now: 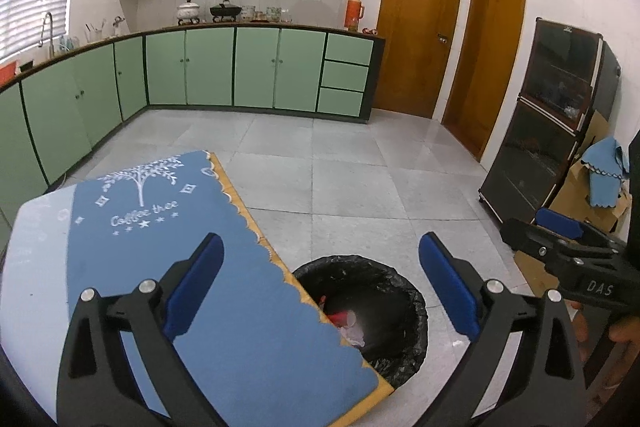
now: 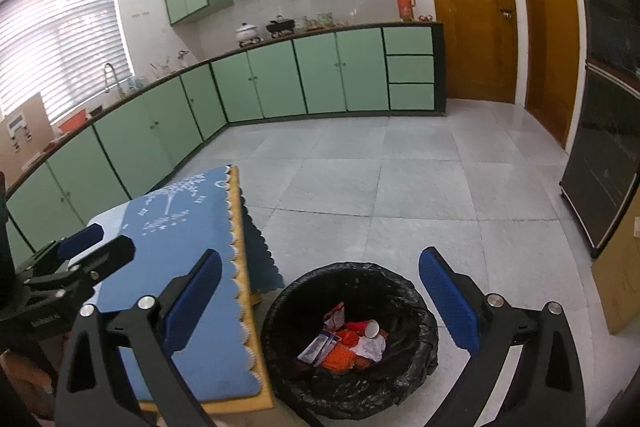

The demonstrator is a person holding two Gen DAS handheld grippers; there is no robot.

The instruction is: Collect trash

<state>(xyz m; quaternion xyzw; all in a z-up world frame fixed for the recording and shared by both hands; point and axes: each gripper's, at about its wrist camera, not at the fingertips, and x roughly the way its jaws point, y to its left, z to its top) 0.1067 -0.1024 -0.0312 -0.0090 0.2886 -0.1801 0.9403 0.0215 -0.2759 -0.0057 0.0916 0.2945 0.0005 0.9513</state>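
Observation:
A black-lined trash bin (image 2: 420, 319) stands on the floor beside the table. Inside lie a red paper cup (image 2: 366, 327), wrappers (image 2: 322, 345) and orange scraps (image 2: 340, 357). My right gripper (image 2: 320, 307) hangs open above the bin with nothing between its blue pads. My left gripper (image 1: 320, 291) is open too, over the table's edge, and the bin (image 1: 404, 307) shows partly behind the table, with the red cup (image 1: 342, 318) visible in it. Each view catches the other gripper at its side: the right one (image 1: 560, 239) and the left one (image 2: 94, 247).
A low wooden table with a blue "Coffee tree" cloth (image 1: 168, 211) is at the left of the bin. Green kitchen cabinets (image 1: 256, 67) line the far walls. A dark glass cabinet (image 1: 552, 115) and cardboard boxes (image 1: 592, 203) stand at the right, beyond grey floor tiles (image 2: 400, 187).

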